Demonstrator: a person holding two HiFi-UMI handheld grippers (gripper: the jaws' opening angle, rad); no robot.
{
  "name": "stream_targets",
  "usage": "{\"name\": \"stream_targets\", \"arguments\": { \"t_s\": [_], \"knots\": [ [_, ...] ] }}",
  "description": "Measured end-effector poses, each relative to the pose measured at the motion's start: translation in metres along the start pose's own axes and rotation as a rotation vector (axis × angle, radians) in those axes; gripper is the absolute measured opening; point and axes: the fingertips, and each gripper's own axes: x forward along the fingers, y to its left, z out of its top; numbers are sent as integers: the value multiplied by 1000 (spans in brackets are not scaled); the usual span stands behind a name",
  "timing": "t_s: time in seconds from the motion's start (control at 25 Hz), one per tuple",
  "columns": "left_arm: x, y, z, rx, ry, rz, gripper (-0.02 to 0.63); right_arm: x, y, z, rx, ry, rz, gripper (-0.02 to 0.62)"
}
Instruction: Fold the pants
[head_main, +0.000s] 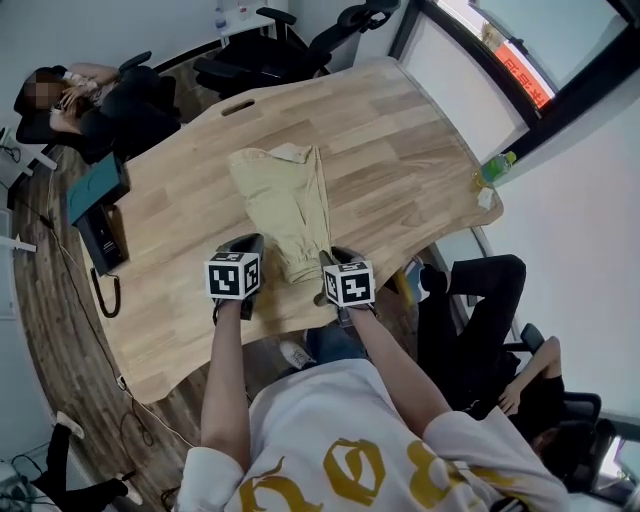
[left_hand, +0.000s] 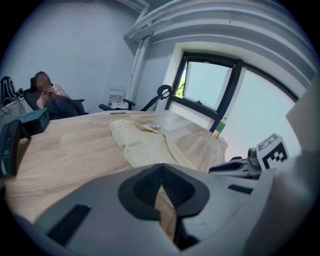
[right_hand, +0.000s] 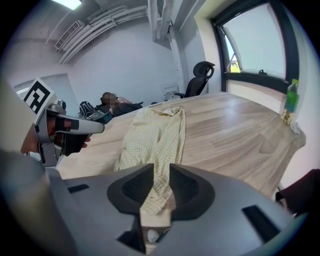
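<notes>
Beige pants (head_main: 285, 205) lie folded lengthwise on the wooden table (head_main: 400, 150), waistband at the far end and leg ends toward me. My left gripper (head_main: 247, 245) hovers just left of the near leg ends, shut with nothing in it; in the left gripper view its jaws (left_hand: 161, 172) meet and the pants (left_hand: 145, 145) lie ahead. My right gripper (head_main: 330, 260) is over the right side of the leg ends. Its jaws (right_hand: 156, 172) stand a little apart, and the pants (right_hand: 155, 132) show through the gap, not pinched.
A teal box (head_main: 97, 185) and a black device with a cord (head_main: 103, 240) sit on the table's left side. A green bottle (head_main: 495, 168) stands at the right corner. Office chairs (head_main: 270, 55) line the far edge. A person (head_main: 85, 100) sits far left, another (head_main: 500, 330) at the right.
</notes>
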Motion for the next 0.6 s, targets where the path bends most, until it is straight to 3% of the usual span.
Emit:
{"name": "stream_targets", "arguments": {
  "t_s": [0.12, 0.32, 0.6],
  "knots": [
    [-11, -12, 1, -7, -42, -50, 8, -15, 2, 4, 10, -56, 23, 83],
    [-28, -20, -2, 3, -80, -23, 8, -41, 10, 11, 41, -139, 46, 83],
    [-39, -34, -16, 15, -73, -31, 8, -68, 24, 25, -5, -196, 66, 83]
  ]
}}
